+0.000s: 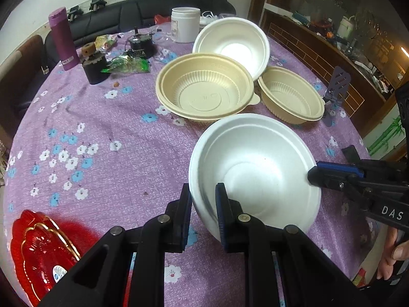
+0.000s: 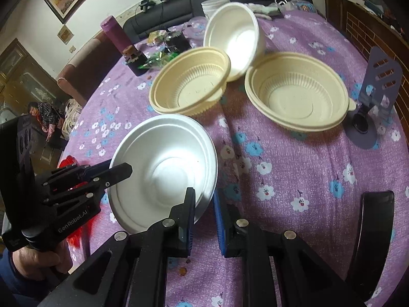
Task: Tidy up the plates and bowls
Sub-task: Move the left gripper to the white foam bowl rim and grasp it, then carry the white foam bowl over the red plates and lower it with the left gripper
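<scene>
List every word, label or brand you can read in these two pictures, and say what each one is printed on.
"DAS": white letters on the body of the right hand-held gripper.
"GenRobot.AI": on the body of the left hand-held gripper.
White jar: label too blurred to read.
Red dish: round sticker too small to read.
Purple bottle: label unreadable.

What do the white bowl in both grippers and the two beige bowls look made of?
White bowl: probably foam or moulded pulp; matte, soft sheen, thick rounded rim. Beige bowls: likely thin moulded plastic; smooth, slightly glossy, ribbed walls, a stamped base and a rim tab.
</scene>
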Motion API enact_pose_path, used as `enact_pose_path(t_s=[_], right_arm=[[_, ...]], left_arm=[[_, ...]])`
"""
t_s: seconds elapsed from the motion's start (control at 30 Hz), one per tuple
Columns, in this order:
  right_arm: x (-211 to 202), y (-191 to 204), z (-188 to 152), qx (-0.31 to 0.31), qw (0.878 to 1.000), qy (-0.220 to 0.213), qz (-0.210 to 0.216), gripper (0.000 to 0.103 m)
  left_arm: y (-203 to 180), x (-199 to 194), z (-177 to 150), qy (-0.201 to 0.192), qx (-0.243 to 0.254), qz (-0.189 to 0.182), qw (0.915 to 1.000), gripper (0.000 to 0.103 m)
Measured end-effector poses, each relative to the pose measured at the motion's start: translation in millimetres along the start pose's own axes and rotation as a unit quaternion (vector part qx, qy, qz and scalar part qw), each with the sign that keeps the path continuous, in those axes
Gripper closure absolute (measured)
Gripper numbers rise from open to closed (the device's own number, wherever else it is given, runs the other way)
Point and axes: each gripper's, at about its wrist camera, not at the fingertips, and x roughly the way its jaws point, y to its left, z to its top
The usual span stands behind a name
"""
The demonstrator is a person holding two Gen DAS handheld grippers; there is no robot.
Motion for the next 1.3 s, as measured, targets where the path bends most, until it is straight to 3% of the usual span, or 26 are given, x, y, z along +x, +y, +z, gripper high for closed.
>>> enact_pose_path(t_s=[0.4,1.3], right_arm=[[-5,24,-7,-0.011,1.000,-0.006,0.011,0.087],[12,119,-15,-0.085,0.995,0.003,0.053,0.087]], left_arm=[[15,-25,-15,-0.018,-0.012,0.016,0.9996,0.085],[86,-83,-65,-0.044,-0.086,0.065,0.9932,0.085]])
